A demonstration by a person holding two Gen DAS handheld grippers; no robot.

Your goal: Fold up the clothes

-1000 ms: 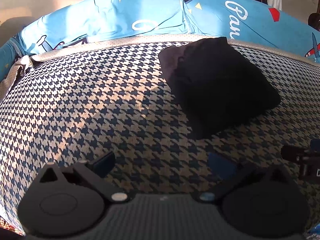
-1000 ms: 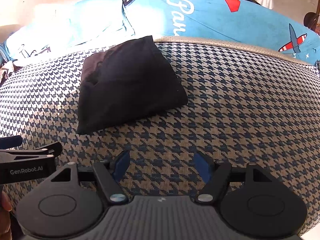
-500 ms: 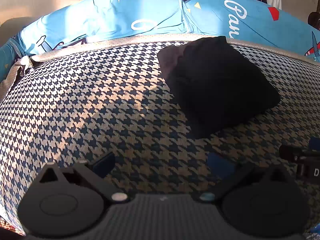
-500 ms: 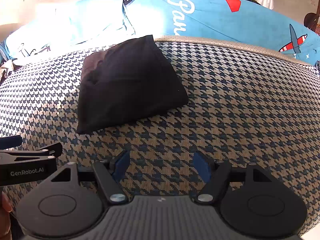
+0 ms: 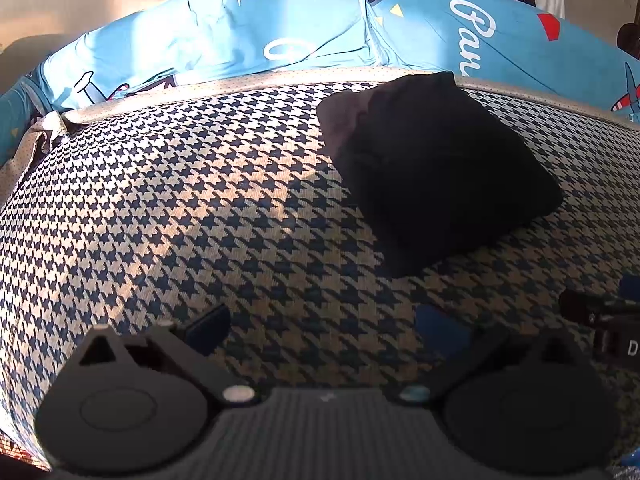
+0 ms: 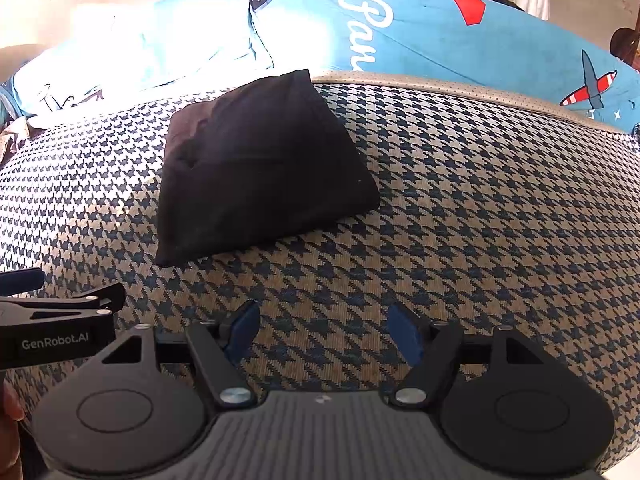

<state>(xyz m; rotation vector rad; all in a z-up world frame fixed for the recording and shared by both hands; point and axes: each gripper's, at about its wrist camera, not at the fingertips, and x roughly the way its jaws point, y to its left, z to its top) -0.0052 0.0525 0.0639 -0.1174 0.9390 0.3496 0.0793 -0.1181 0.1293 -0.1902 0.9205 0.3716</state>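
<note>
A black garment lies folded into a compact square on the houndstooth bed cover, toward the far side. In the right wrist view the same black garment sits left of centre, flat and still. My left gripper hovers open over bare cover, well short of the garment and to its left. My right gripper is open too, with nothing between its blue pads, near the front of the bed.
Blue patterned pillows line the far edge of the bed, and the pillows show again in the right wrist view. The other gripper's body shows at the left edge there. Houndstooth cover stretches wide to the right.
</note>
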